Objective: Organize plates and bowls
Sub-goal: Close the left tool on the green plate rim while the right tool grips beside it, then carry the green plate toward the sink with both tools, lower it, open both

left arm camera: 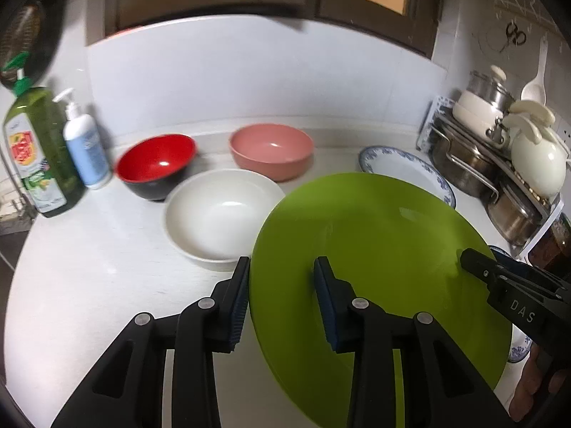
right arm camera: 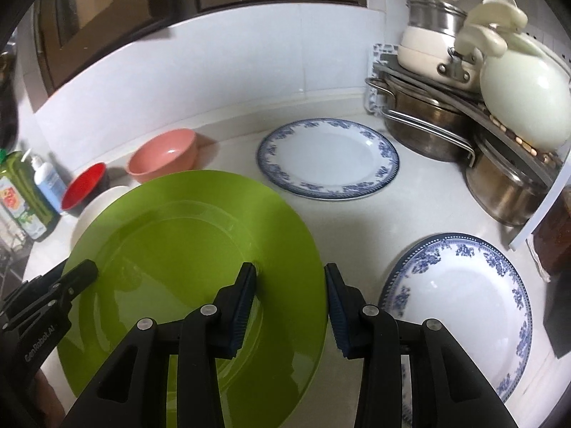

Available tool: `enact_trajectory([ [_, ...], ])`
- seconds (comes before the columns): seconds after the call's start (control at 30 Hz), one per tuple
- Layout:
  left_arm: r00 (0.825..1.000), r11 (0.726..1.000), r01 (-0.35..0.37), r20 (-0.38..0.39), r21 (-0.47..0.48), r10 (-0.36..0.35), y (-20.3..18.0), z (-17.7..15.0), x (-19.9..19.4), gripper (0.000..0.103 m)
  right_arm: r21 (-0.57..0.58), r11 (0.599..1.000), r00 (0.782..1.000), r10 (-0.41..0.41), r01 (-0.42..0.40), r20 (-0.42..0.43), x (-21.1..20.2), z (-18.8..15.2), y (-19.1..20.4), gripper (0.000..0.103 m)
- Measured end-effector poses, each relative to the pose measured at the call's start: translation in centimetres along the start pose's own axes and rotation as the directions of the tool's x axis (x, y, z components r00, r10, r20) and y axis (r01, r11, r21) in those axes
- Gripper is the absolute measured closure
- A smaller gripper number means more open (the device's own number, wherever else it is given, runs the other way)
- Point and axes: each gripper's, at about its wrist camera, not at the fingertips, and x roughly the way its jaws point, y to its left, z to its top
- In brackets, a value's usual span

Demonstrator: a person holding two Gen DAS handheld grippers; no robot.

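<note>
A white table (right arm camera: 228, 149) fills both views. A large round lime-green plate (left arm camera: 374, 249) is held above it, in the lower middle of each frame, gripped at opposite rims. The left tool (left arm camera: 282, 292) is closed on its left edge, the right tool (right arm camera: 291, 299) on its right edge. Two blue-patterned white plates (right arm camera: 328, 158) (right arm camera: 460, 296) are seen at right, a white bowl (left arm camera: 221, 214), a pink bowl (left arm camera: 271, 149) and a red bowl (left arm camera: 155, 164) at upper left.

Right gripper (right arm camera: 291, 278) clamps the green plate's (right arm camera: 178, 235) rim above the counter (right arm camera: 357, 221)
</note>
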Motion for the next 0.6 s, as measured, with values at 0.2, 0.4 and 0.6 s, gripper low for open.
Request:
enact_trajectory([
  [0.2, 0.998, 0.999, -0.027, 0.049, -0.031, 0.028, 2.7, -0.4, -3.0, 0.068, -0.029, 0.999, 0.999, 0.029, -0.028, 0.034, -2.1, -0.2, 3.0, 0.063],
  [0.4, 0.995, 0.997, -0.053, 0.081, -0.058, 0.058, 5.8, -1.1, -5.7, 0.068, -0.06, 0.997, 0.996, 0.056, -0.052, 0.065, -4.2, -0.5, 6.3, 0.063],
  [0.6, 0.99, 0.99, -0.1, 0.087, -0.095, 0.108, 9.2, -2.5, -8.1, 0.068, -0.096, 0.991, 0.992, 0.1, -0.093, 0.072, -5.2, -1.8, 9.8, 0.063],
])
